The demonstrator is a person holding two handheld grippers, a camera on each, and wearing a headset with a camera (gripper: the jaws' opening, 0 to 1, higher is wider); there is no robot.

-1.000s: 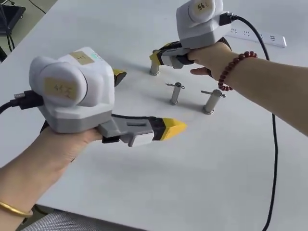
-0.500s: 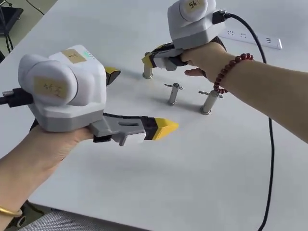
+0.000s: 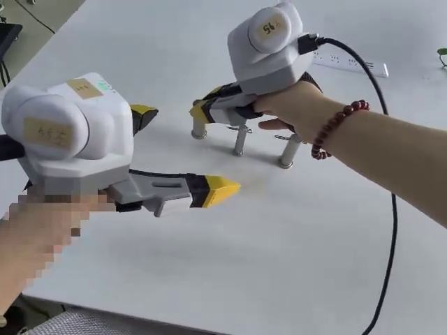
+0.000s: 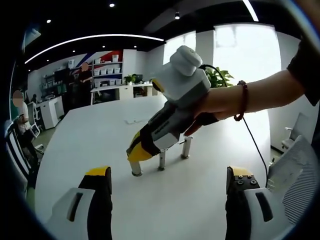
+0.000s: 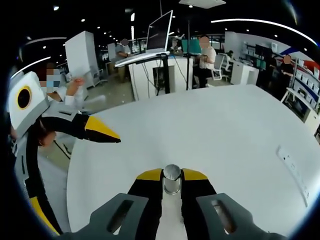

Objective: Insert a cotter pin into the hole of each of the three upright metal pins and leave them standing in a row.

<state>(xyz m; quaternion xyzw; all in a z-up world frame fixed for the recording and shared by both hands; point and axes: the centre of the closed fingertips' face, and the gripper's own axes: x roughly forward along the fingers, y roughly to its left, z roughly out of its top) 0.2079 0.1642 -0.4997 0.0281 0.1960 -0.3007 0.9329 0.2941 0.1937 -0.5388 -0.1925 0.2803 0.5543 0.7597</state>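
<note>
Our right hand-held gripper (image 3: pixel 200 112) pinches a short shiny metal pin (image 5: pixel 172 180).
That pin stands at the left end of a row of three on the white counter (image 3: pixel 293 237). Our left hand-held gripper (image 3: pixel 183 152) hangs wide open near them, holding nothing.

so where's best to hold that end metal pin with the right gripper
Probably its upper shaft, the right gripper straddling it from above at a slant: the end metal pin stands upright, round, its neighbours to one side.
</note>
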